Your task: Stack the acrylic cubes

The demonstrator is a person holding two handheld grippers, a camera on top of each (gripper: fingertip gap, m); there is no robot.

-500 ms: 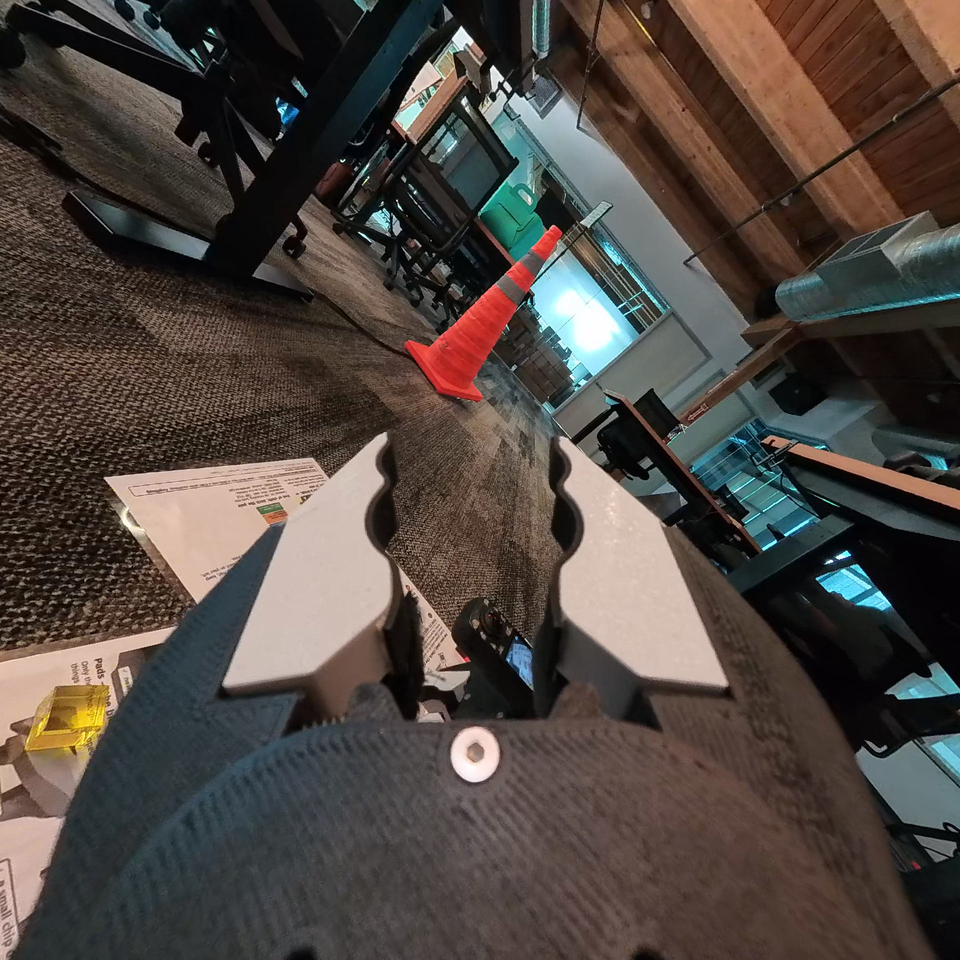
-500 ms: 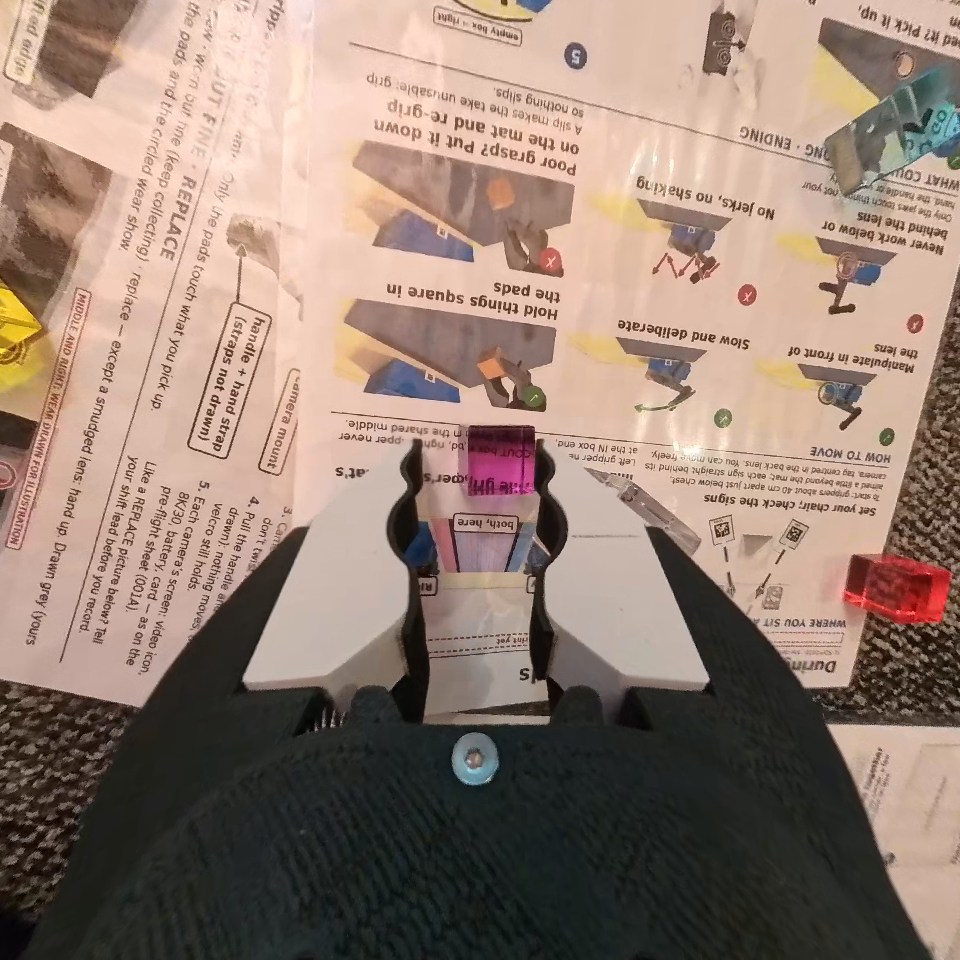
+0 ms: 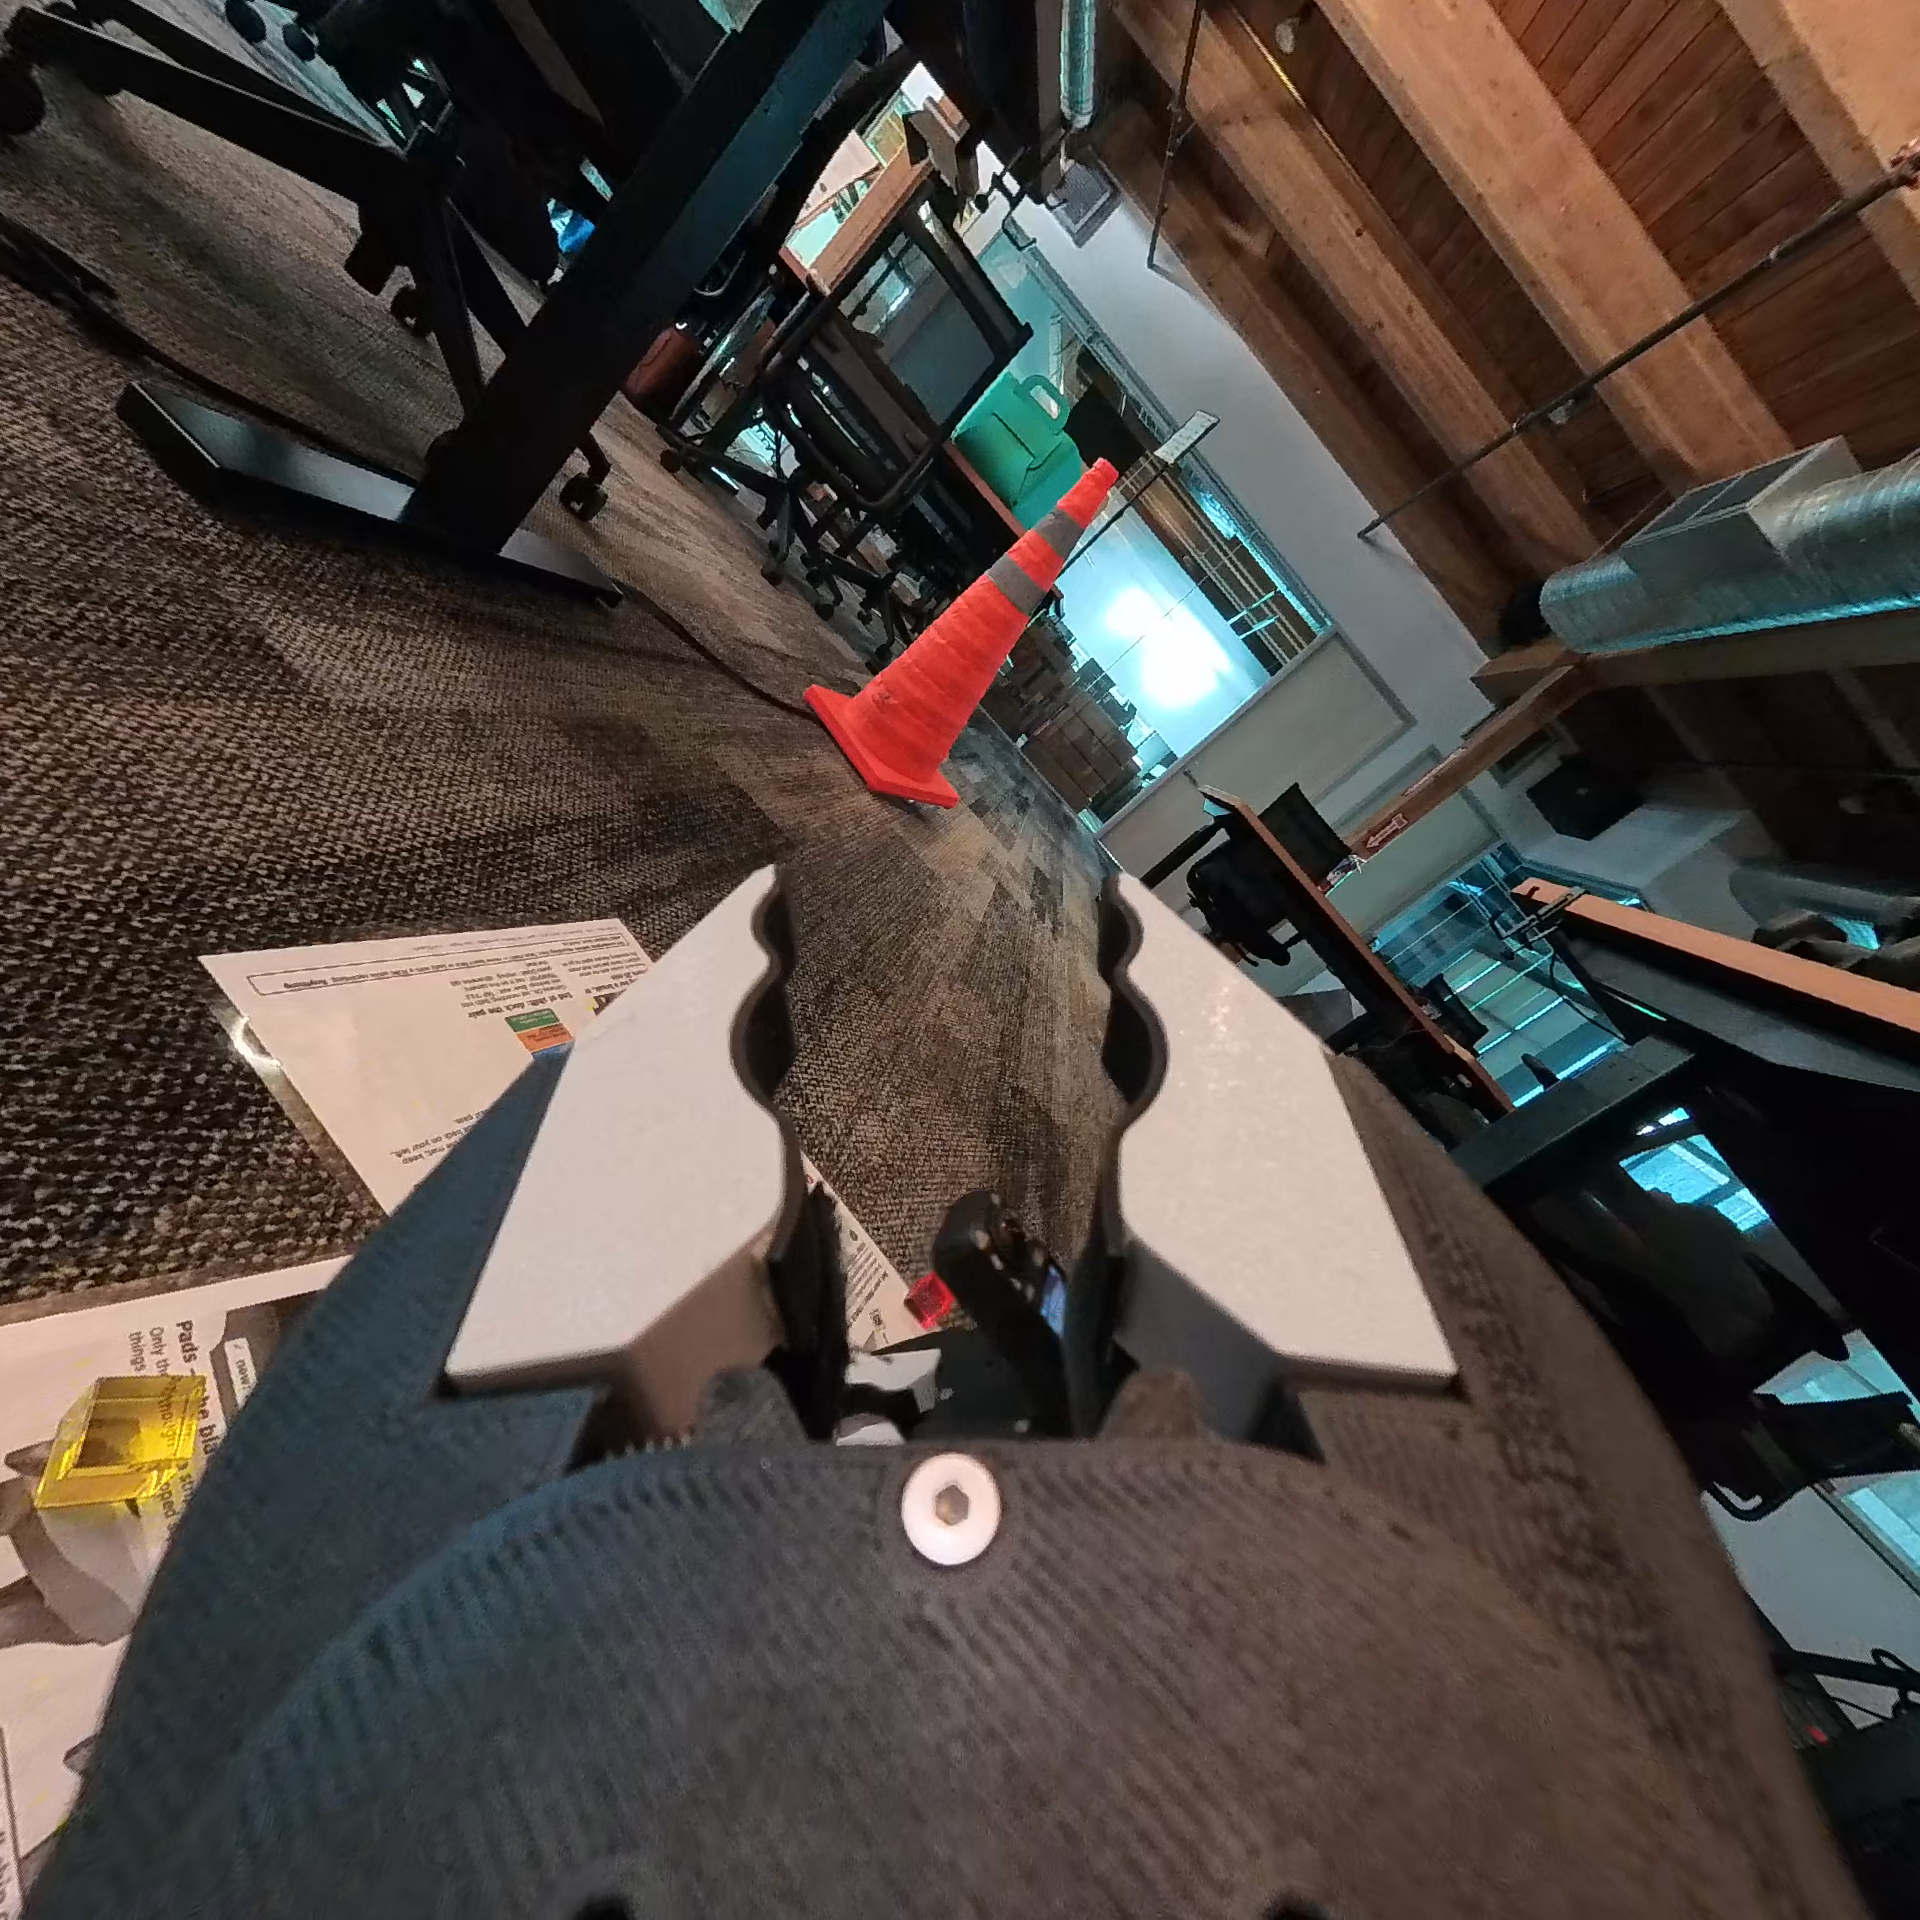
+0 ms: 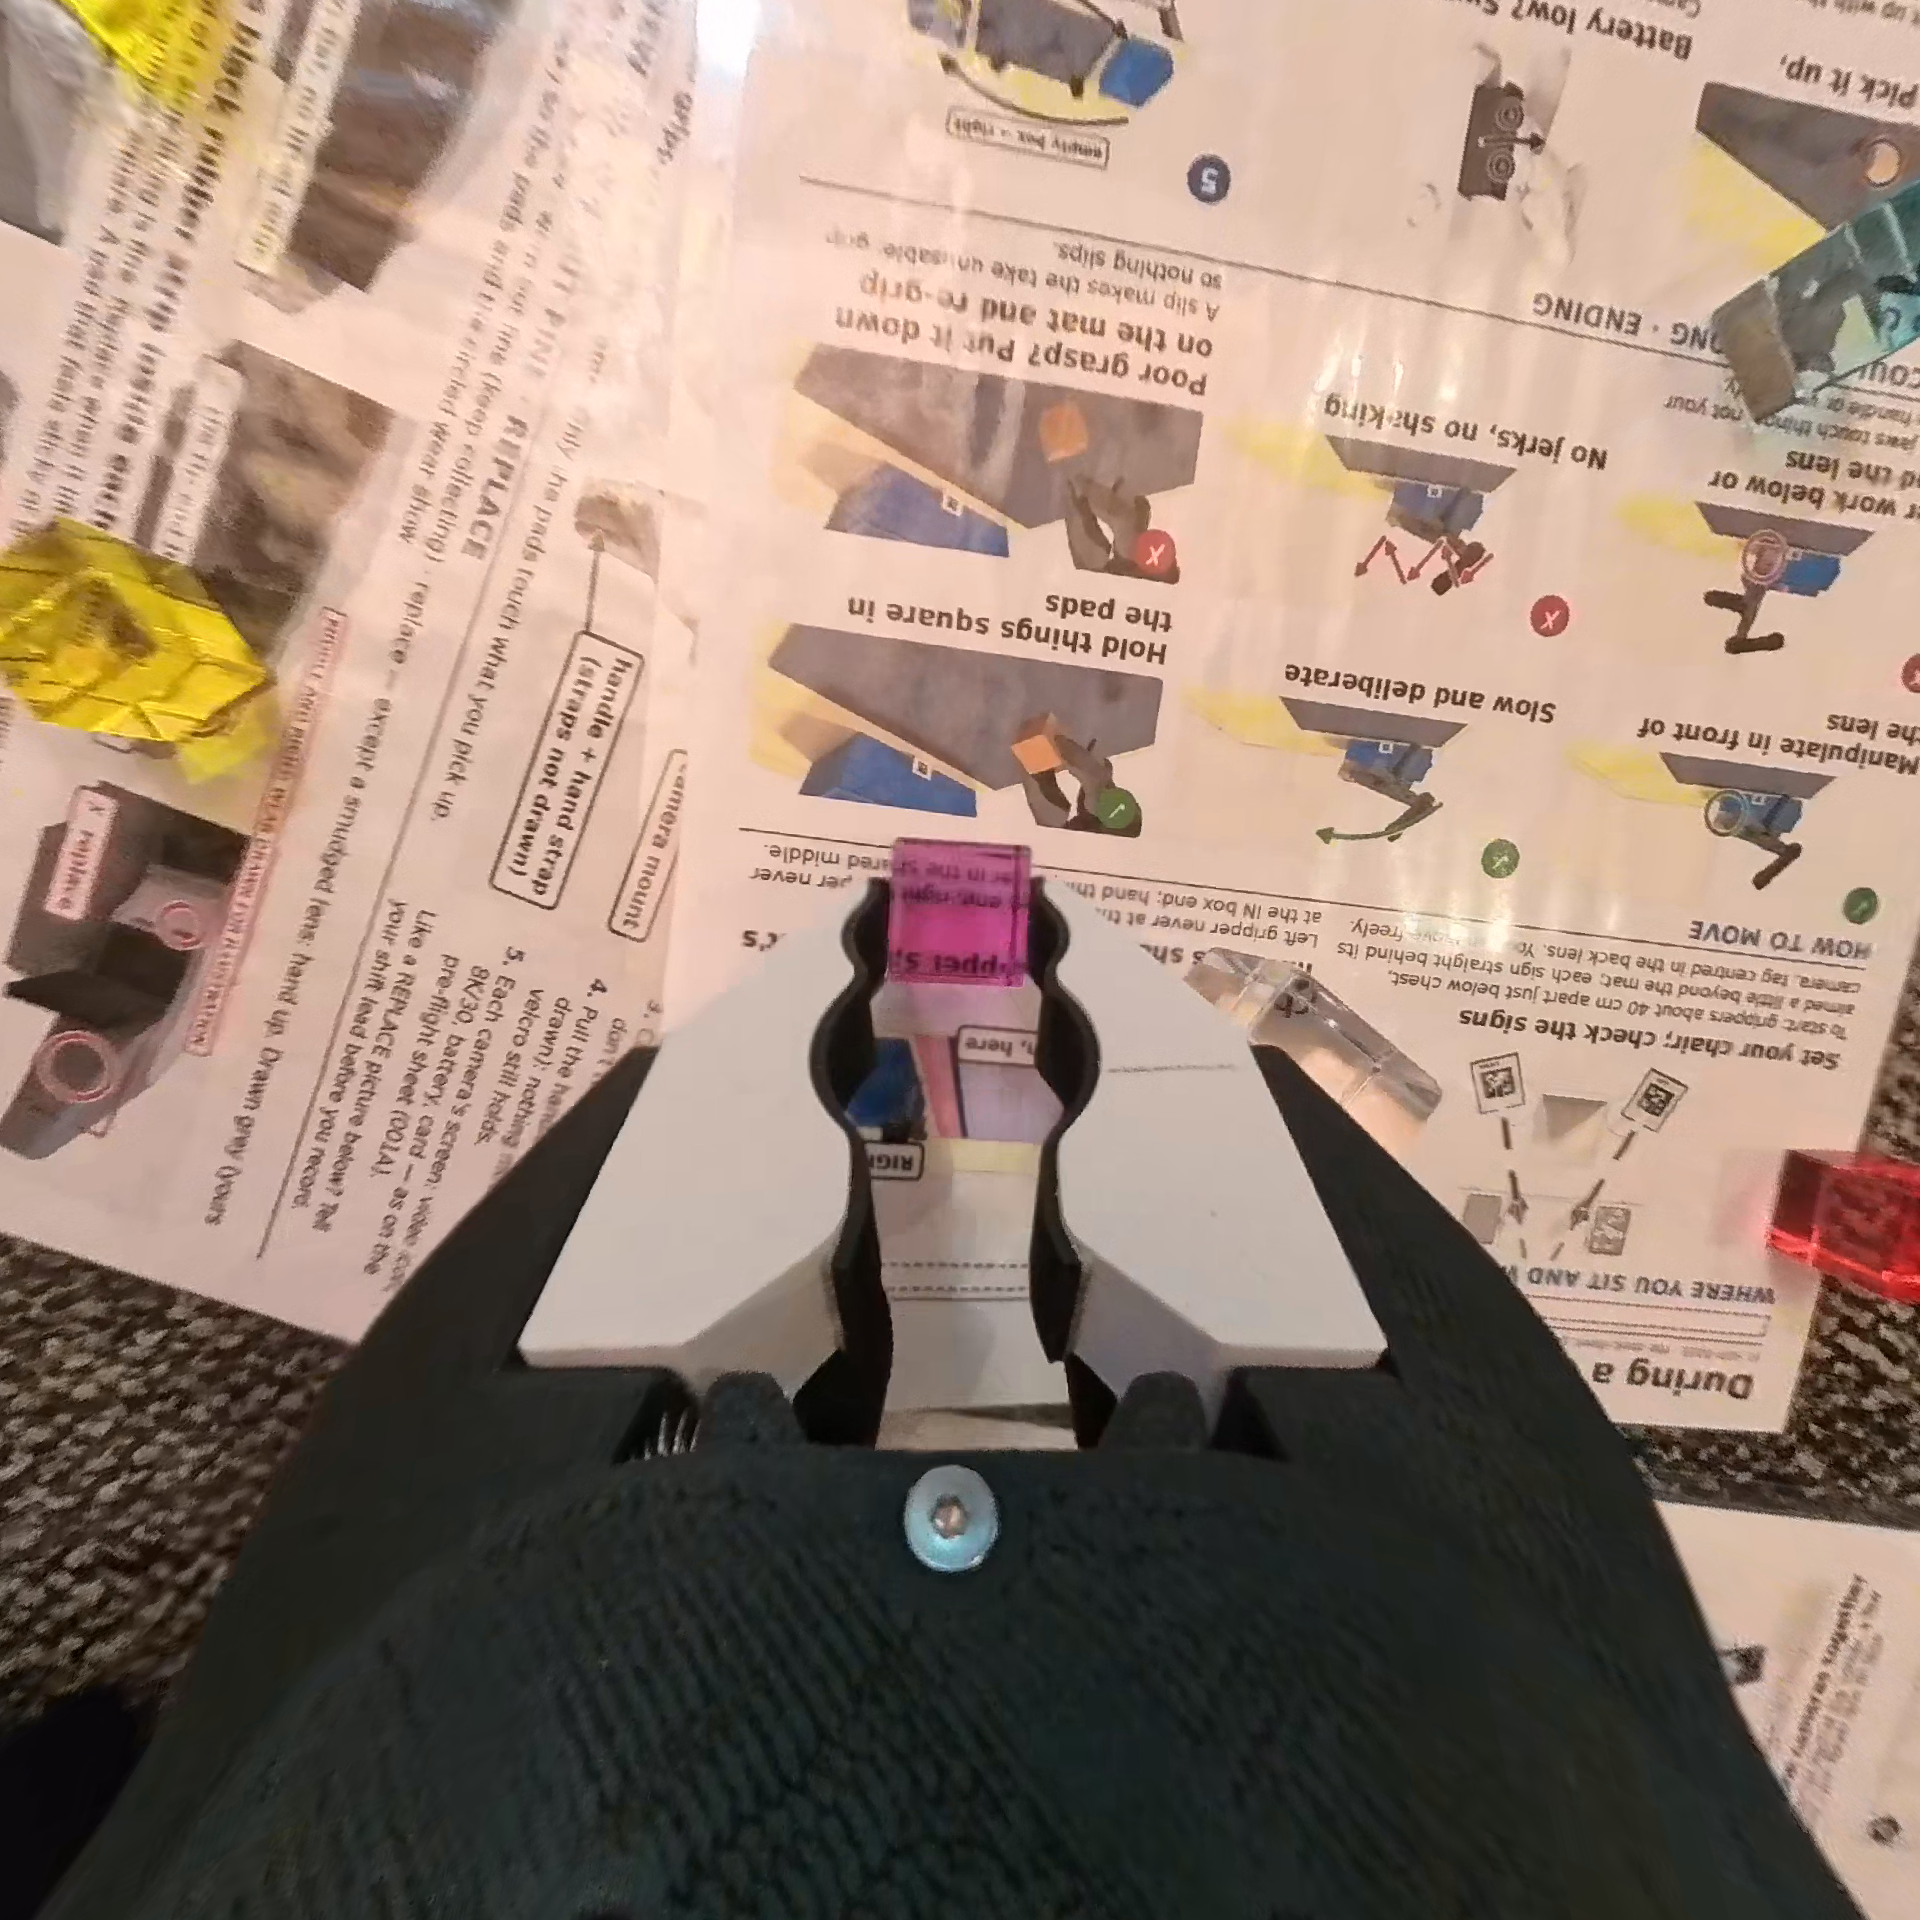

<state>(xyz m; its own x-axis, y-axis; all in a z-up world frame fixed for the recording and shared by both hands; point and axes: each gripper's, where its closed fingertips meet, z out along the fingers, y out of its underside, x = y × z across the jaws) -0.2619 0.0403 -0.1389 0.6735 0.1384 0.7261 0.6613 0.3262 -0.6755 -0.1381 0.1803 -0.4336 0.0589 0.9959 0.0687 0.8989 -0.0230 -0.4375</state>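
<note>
Cube (image 4: pixel 958 914) between tongs (image 4: pixel 956 935), on sheet (image 4: pixel 1351 727); carpet (image 4: pixel 156 1403) beneath.

Left view skims the carpet (image 3: pixel 312 831); right looks straight down.

The right tool (image 4: pixel 961 925) has narrowed, its pads now pressing the magenta cube (image 4: pixel 961 912) on both sides.

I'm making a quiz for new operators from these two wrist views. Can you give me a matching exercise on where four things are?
Things:
1. pink cube
2. yellow block
3. red block
4. orange cone

Places:
A. standing on the carpet, far ahead of the open left gripper
B. between the right gripper's fingertips
C. at the sheet's right edge
D. on the left printed sheet

Pairs: 1-B, 2-D, 3-C, 4-A
</note>
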